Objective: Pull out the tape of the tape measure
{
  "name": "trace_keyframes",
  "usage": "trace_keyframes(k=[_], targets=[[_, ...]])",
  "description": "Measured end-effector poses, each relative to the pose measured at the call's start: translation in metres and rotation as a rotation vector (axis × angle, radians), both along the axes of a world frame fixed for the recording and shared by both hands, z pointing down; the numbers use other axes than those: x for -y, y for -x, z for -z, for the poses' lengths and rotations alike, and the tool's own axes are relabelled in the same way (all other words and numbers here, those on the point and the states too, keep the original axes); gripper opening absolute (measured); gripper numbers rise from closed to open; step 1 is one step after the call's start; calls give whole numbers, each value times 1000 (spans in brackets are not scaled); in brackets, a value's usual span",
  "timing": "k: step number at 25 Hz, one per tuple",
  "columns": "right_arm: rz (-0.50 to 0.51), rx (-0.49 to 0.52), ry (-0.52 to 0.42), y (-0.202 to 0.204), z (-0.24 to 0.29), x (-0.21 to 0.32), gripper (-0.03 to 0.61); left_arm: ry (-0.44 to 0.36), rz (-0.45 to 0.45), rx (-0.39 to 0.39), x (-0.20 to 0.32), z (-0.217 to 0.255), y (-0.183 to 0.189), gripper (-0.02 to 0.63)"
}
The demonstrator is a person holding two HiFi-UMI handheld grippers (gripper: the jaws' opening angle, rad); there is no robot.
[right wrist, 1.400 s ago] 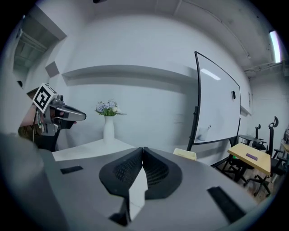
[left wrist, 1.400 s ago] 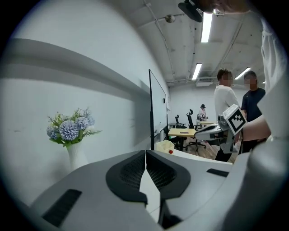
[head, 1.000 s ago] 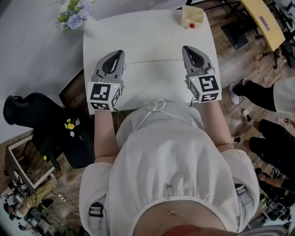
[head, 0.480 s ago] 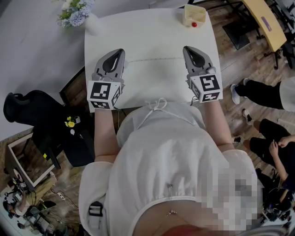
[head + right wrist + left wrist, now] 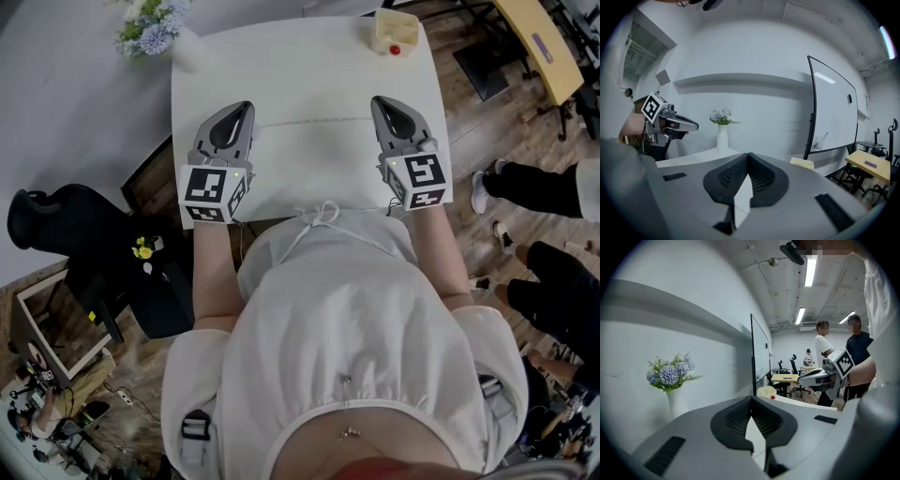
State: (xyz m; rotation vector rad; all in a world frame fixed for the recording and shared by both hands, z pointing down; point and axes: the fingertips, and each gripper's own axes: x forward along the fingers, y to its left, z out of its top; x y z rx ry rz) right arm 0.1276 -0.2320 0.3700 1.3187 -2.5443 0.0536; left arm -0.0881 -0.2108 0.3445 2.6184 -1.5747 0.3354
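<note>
The tape measure is a cream case with a red button, standing at the far right corner of the white table. It also shows in the left gripper view as a cream case, and in the right gripper view. My left gripper hovers over the table's near left, shut with nothing in it. My right gripper is over the near right, also shut and empty, well short of the tape measure. The left gripper's and the right gripper's jaws meet with no gap.
A white vase of blue flowers stands at the table's far left corner. A faint straight line crosses the tabletop between the grippers. Black chairs are at the left. People stand on the wooden floor at the right.
Both grippers stay where they were and stay shut. Only the people at the right have shifted a little.
</note>
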Motion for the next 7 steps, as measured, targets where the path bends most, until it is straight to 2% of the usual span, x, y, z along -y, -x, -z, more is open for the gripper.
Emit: trace_keyframes(k=[7], targets=[[4,0,15,2,-3,1,2,-1,8,-9,0,4,0,21]])
